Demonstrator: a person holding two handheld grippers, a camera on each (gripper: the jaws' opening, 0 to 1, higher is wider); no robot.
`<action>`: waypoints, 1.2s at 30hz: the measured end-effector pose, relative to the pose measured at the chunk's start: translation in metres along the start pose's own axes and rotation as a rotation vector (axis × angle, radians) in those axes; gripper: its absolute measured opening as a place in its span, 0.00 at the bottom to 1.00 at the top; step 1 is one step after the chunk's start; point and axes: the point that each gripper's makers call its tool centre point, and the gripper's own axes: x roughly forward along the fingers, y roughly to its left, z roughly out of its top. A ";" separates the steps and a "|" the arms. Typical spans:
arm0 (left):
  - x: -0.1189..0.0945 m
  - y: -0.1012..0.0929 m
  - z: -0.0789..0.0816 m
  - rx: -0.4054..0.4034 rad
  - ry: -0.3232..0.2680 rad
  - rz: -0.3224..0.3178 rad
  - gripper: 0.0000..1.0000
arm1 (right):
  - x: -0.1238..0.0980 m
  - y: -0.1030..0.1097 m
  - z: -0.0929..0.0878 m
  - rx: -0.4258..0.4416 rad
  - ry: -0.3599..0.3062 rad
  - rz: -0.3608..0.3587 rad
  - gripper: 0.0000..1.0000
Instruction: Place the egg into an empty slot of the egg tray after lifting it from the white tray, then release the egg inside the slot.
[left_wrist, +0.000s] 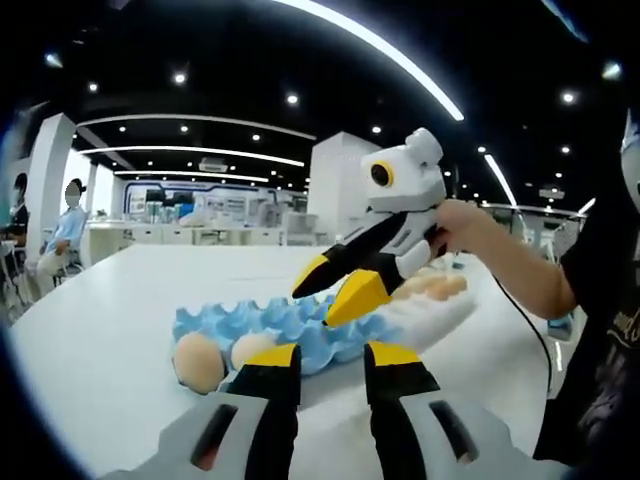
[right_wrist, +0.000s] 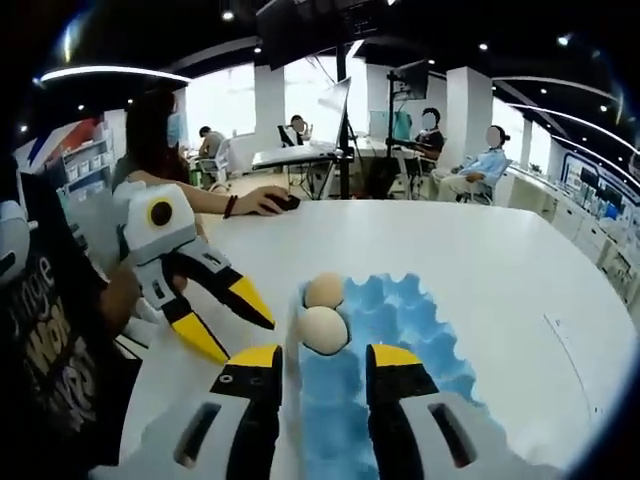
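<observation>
Both jaws parted and empty, the right hand-held gripper (left_wrist: 340, 285) hangs over the blue egg tray (right_wrist: 400, 330) beside two seated eggs (right_wrist: 323, 328), the left hand-held gripper (right_wrist: 235, 335) idle, more eggs (left_wrist: 435, 285) waiting in the white tray (left_wrist: 440, 310).

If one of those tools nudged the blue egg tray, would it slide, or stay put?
Probably slide: the blue egg tray looks thin and moulded, so likely light, and the white table looks smooth. The two eggs sit at one end, so that end may drag and the tray may swivel. The cups should stop the eggs rolling.
</observation>
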 end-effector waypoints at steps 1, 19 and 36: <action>0.001 -0.001 0.000 0.001 0.000 -0.002 0.25 | -0.003 0.000 -0.002 -0.005 0.001 -0.009 0.35; 0.014 -0.024 0.002 0.026 0.017 -0.031 0.31 | -0.054 -0.002 -0.039 0.046 -0.024 -0.090 0.36; 0.027 -0.048 0.002 0.054 0.051 -0.069 0.32 | -0.103 -0.016 -0.067 0.076 -0.038 -0.180 0.37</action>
